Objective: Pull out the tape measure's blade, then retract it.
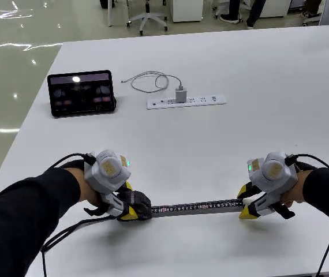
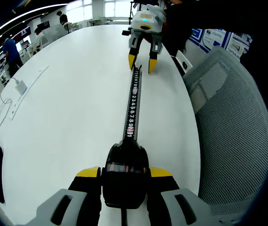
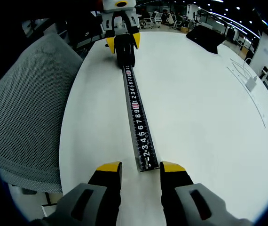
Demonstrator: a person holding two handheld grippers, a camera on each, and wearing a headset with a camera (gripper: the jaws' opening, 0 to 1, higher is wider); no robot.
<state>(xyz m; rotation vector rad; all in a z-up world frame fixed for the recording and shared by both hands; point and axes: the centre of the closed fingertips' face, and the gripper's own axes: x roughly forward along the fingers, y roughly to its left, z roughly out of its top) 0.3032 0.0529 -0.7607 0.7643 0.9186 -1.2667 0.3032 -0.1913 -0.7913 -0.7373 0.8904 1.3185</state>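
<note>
1. Table (image 1: 222, 138). White, flat and smooth. The tape lies along its near edge, straight across in front of me, between my two grippers.

2. Blade (image 3: 135, 108). It is drawn out and lies flat on the table, numbered face up, running from the case to my right gripper. I judge it to be thin spring steel: light, stiff along its length while supported, quick to kink if bent sideways, and sharp at the edges. It is probably under spring load, so an unchecked release may whip it back.

3. Case (image 1: 137, 205). Black, compact and rigid, likely the heavy part. The best hold is across its two broad sides. My left gripper (image 2: 124, 173) is clenched on it that way, one yellow-tipped jaw on each side. The blade mouth faces away, toward the right gripper.

4. Right gripper (image 3: 140, 166). Released. Its jaws stand apart, one on either side of the blade end. One jaw is just beside an edge and the other is clear of it.

5. Hook (image 3: 148, 165). It rests on the table between the right jaw tips. Pinching the blade edge to edge would probably buckle it. I judge a hold on the faces just behind the hook to be safer for guiding the retraction.
</note>
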